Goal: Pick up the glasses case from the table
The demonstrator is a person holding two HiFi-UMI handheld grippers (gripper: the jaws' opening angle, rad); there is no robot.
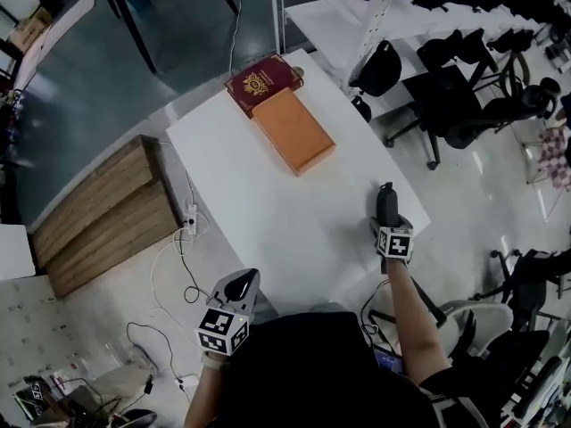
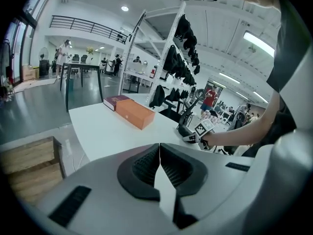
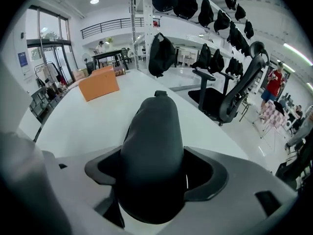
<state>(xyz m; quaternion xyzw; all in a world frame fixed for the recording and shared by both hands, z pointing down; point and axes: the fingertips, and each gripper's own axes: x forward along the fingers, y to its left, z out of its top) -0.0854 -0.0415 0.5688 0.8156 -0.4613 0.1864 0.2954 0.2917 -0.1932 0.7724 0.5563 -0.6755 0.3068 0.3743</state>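
No writing is legible. The maroon book (image 1: pixel 263 80) bears a gold crest with lettering too small to read. The left gripper (image 1: pixel 239 284) and right gripper (image 1: pixel 386 214) carry only patterned square markers.

White table (image 1: pixel 268 194) in front of me. At the far end a dark red book (image 1: pixel 263 80) with a gold emblem lies flat by the far corner. An orange box (image 1: pixel 293 130) lies flat on my side of it, one end against the book; I can't tell if they overlap. A black glasses case (image 1: pixel 386 205) lies by the table's right edge, nearer me, well apart from both.
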